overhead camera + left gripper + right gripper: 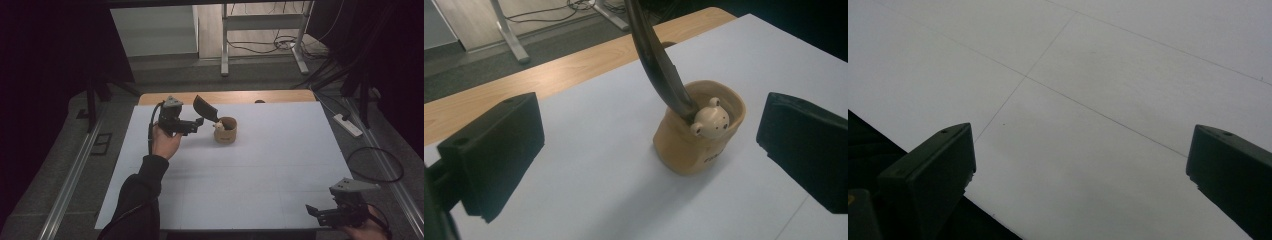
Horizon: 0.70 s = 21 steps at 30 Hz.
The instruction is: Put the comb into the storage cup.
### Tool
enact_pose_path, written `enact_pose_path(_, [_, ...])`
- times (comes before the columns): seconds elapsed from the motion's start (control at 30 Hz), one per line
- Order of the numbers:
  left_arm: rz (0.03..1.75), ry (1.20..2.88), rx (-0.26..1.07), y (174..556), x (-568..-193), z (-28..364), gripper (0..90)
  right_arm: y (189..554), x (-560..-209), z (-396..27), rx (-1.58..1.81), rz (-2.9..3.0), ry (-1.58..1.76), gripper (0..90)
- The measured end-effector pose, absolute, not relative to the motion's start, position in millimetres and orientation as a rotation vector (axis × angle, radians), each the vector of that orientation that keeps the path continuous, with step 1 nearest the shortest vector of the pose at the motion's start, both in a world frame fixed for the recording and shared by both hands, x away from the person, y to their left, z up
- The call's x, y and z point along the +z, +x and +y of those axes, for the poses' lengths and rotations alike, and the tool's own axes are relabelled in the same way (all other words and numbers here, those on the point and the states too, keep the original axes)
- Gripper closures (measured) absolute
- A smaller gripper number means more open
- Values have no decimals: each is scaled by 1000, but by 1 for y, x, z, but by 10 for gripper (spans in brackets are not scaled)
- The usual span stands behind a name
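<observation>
A small tan holder cup (226, 131) (696, 145) stands upright on the white table near the back middle. A cream bear-head figure (710, 122) sits at its rim, and a dark spatula-like utensil (205, 108) (656, 62) leans out of it up and to the left. My left gripper (192, 125) (649, 155) hovers just left of the cup, open, with nothing between its jaws. My right gripper (320, 214) (1080, 175) is at the table's front right corner, open, over bare white surface.
The white table sheet (250, 170) covers a wooden tabletop whose back edge (230, 96) shows. Behind it stand a metal frame's legs (225, 45) and floor cables (280, 45). A power strip (348, 125) lies on the floor at right.
</observation>
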<state>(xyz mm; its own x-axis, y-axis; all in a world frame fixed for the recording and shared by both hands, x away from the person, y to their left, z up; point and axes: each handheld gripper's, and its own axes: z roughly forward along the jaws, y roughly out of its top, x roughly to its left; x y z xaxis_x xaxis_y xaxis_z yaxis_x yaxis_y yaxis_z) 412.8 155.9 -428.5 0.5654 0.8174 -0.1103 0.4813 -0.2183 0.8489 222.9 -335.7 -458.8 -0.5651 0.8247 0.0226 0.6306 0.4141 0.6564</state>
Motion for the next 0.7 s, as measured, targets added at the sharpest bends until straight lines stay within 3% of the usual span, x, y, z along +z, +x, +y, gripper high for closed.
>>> enact_pose_path(0.7, [1000,1841,384,404,-436,171,0,222,-458,-335,894,2352,1257,0])
